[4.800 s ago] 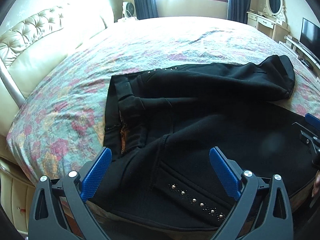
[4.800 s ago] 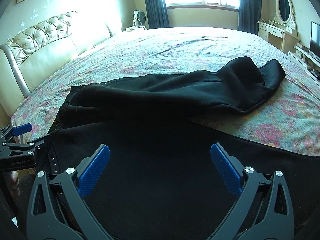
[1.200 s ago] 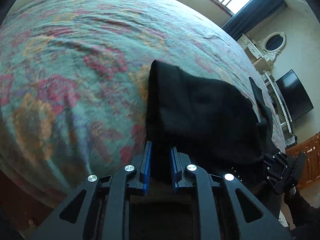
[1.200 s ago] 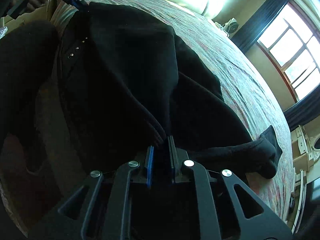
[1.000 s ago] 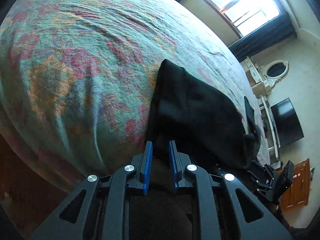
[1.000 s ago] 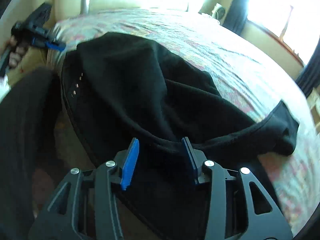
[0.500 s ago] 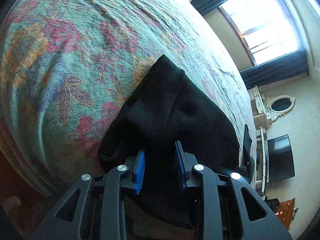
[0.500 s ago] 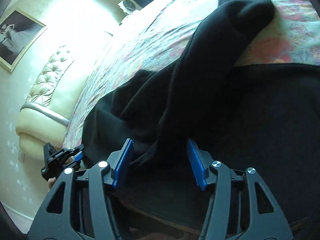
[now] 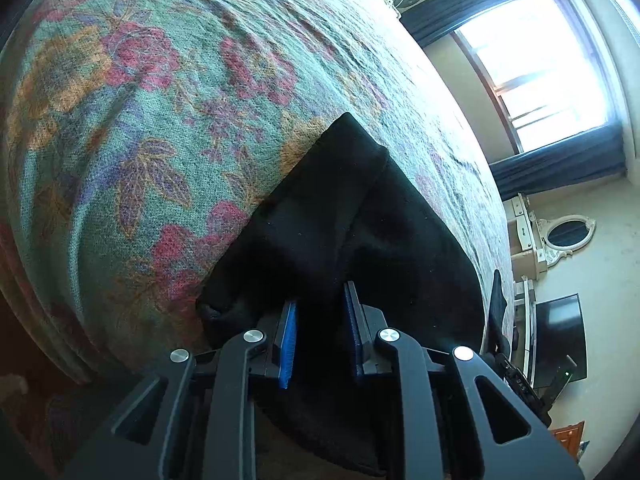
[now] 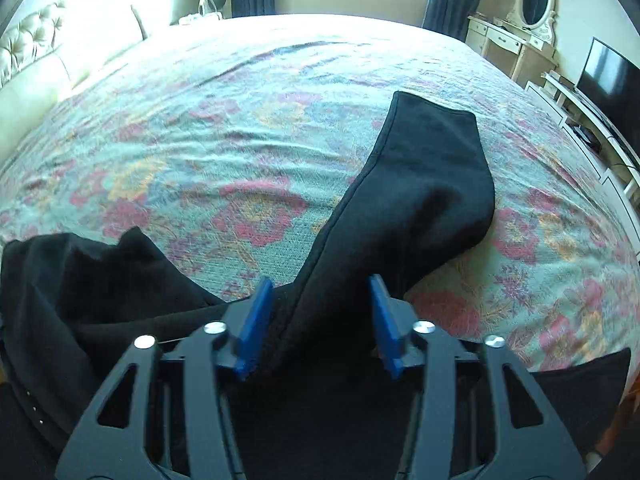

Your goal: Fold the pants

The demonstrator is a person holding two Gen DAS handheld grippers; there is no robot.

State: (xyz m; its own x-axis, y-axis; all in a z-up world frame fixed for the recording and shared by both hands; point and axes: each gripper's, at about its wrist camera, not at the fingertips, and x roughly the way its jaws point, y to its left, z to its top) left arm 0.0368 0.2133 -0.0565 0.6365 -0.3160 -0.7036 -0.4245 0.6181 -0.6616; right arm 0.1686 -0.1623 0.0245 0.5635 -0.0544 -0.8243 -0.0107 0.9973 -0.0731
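Cloth fills the narrow gap between the left gripper (image 9: 320, 332) fingers (image 9: 289, 336), which have just been closing and pinch the black pants (image 9: 360, 220) at the lower centre of that view. The right gripper (image 10: 320, 320) fingers (image 10: 256, 316) stand wider, also just closing, with a pant leg (image 10: 432, 184) passing between them but not yet squeezed. Beyond, that leg runs up the flowered bed (image 10: 240, 120) toward the frame's middle, while the rest bunches at lower left. Judging by this, folding has barely started: the legs look unaligned, and every crosswise fold remains.
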